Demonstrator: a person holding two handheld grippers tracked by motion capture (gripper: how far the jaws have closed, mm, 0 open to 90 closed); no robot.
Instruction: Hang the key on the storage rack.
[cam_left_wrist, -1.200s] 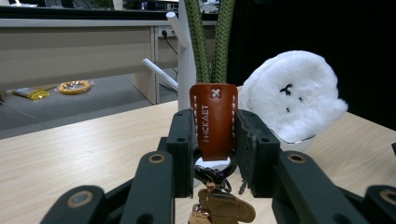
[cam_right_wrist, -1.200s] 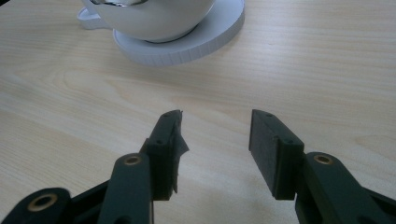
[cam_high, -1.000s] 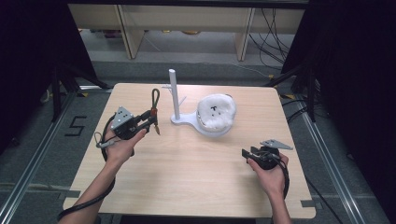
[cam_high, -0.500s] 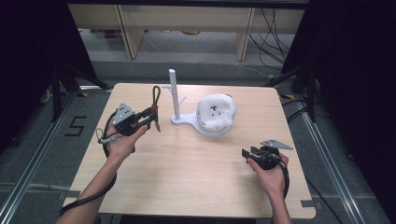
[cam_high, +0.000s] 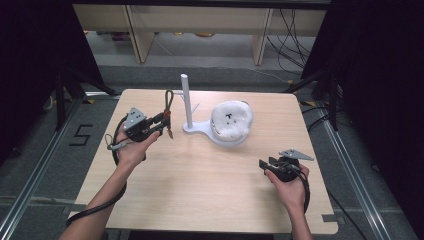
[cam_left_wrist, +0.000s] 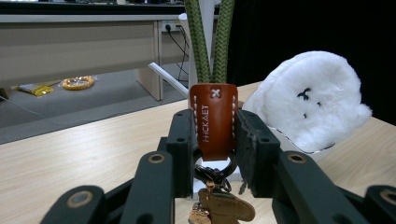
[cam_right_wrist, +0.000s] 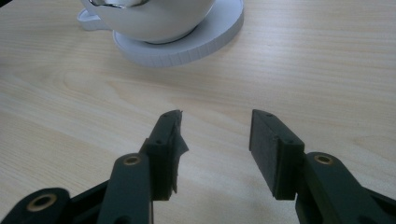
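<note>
My left gripper (cam_high: 163, 120) (cam_left_wrist: 214, 140) is shut on a brown leather key-fob tab (cam_left_wrist: 214, 116), held above the table's left part. A green cord loop (cam_high: 168, 99) (cam_left_wrist: 210, 42) rises from the tab, and small keys (cam_left_wrist: 224, 207) hang below it. A white stand with an upright post (cam_high: 186, 100) is just right of the loop. Its base (cam_high: 197, 129) carries a white bowl (cam_right_wrist: 154, 18) holding a white plush face (cam_high: 230, 120) (cam_left_wrist: 310, 105). My right gripper (cam_high: 264, 164) (cam_right_wrist: 215, 126) stands open low over the table at the right front, nothing between its jaws.
The wooden table (cam_high: 200, 190) has bare surface in the middle and front. A short side peg (cam_high: 195, 107) sticks out from the post. Shelving and cables lie on the floor beyond the far edge; dark curtains flank both sides.
My left gripper has edged slightly right toward the post with the key fob still in it. The right gripper has not moved.
</note>
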